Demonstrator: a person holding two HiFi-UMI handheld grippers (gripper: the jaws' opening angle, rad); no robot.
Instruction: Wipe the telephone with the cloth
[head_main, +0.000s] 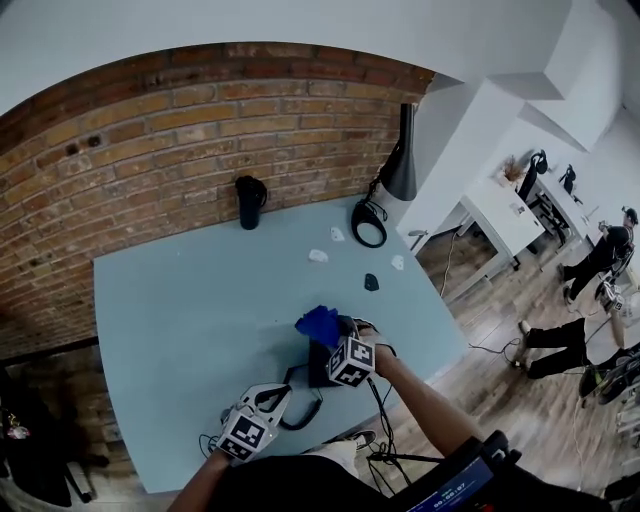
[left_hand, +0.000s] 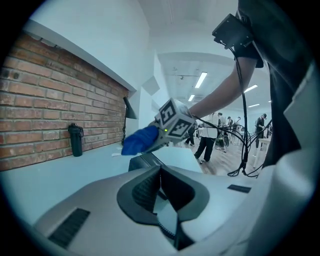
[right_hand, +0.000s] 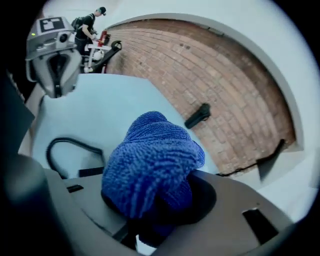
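Centrally, toward the near edge of the light blue table (head_main: 170, 300), a black telephone (head_main: 320, 368) is seen, its dark cord (head_main: 303, 415) looping out at about 7 o'clock. A blue cloth (head_main: 318, 322) is bunched in the jaws of the right gripper (head_main: 338, 338) and is held over the telephone's far end, at 12 o'clock from its body. In the right gripper view the cloth (right_hand: 152, 160) fills the space between the jaws of the right gripper (right_hand: 160, 202), which are closed onto it. Whether the cloth touches the telephone cannot be told.

The left gripper (head_main: 280, 392) is held at about 8 o'clock from the telephone, just beside the cord. In its own view the jaws of the left gripper (left_hand: 160, 172) are drawn together at the tips, and nothing is seen between them.

Against the brick wall (head_main: 120, 140), a black bottle (head_main: 250, 202) is stood upright at 11 o'clock. A black lamp (head_main: 401, 160) is placed at 1 o'clock, at the table's far corner.
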